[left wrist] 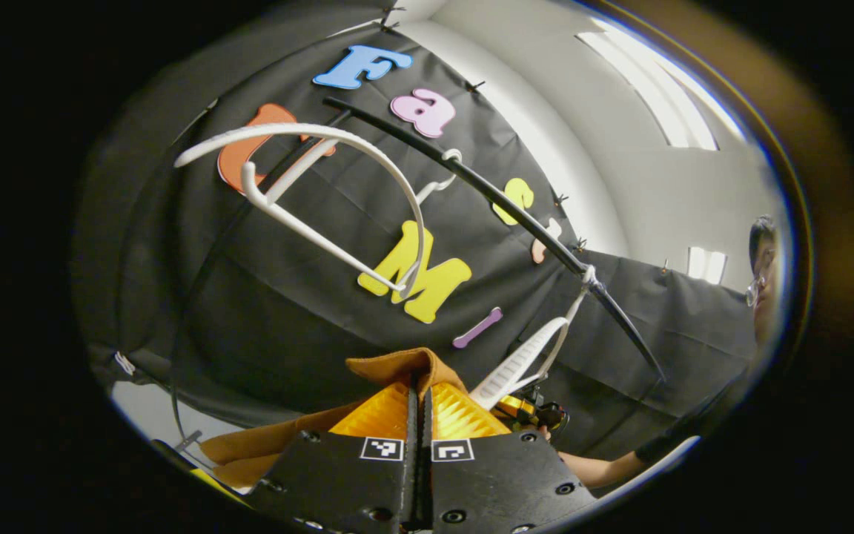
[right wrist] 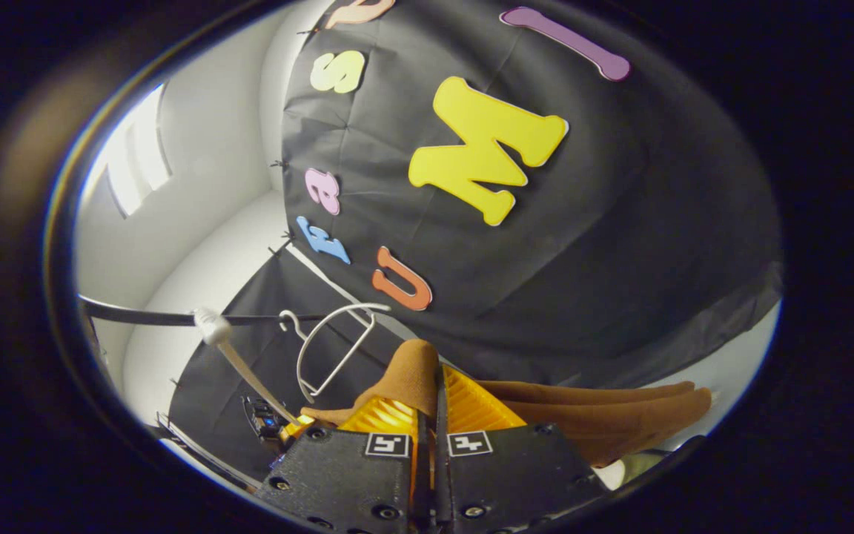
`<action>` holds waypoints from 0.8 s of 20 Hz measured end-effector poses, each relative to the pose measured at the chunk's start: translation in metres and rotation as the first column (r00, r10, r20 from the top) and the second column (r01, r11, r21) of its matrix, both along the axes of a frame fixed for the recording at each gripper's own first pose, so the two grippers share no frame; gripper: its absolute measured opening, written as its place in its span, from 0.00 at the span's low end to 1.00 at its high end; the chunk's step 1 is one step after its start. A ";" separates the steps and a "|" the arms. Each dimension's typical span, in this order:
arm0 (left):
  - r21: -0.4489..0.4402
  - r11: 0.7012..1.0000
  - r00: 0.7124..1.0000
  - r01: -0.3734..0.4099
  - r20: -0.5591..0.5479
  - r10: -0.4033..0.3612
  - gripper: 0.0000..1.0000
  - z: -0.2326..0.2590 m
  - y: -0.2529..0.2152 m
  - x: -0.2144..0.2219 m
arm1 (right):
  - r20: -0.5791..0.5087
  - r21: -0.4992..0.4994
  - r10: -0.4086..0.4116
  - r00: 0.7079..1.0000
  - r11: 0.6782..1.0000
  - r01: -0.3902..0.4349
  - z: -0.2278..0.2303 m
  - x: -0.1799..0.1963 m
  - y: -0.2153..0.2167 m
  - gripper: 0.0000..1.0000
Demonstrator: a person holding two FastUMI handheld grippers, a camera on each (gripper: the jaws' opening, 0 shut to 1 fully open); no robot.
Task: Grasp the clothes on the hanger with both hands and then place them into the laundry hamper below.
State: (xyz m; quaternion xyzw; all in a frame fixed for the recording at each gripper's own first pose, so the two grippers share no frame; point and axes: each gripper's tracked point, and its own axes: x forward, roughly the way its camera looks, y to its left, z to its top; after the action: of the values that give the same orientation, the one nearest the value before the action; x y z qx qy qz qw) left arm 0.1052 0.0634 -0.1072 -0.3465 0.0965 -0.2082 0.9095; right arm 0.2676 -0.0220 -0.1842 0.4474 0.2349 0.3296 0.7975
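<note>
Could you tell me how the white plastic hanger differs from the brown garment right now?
The white plastic hanger hangs bare from the black rail; the brown garment is off it, pinched by the left gripper and the right gripper. The hanger is a rigid, thin open frame; the garment is soft and folded.

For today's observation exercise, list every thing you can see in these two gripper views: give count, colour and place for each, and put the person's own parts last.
Garment: one, brown, pinched in both grippers, trailing off to the sides.
Hanger: one empty, white, hooked on the rail above the garment.
Second hanger: one, white, hanging from the rail beside the right gripper.
Rail: one, black, running across in front of the black cloth wall.
Left gripper: one, shut on a fold of the garment.
Right gripper: one, shut on another fold.
Forearm: one, bare below a dark sleeve, at the lower right of the left gripper view.
</note>
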 end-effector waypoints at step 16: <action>-0.083 0.976 0.978 0.201 -0.038 -0.205 0.00 -0.008 -0.128 -0.119 | -0.073 0.025 0.178 0.981 0.984 -0.177 -0.015 -0.180 0.121 0.05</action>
State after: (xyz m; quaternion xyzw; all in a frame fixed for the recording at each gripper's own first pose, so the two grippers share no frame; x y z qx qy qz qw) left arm -0.0138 -0.0649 -0.1150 -0.3753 0.1442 -0.2957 0.8665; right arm 0.0878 0.0987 -0.1990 0.4442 0.3007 0.3845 0.7513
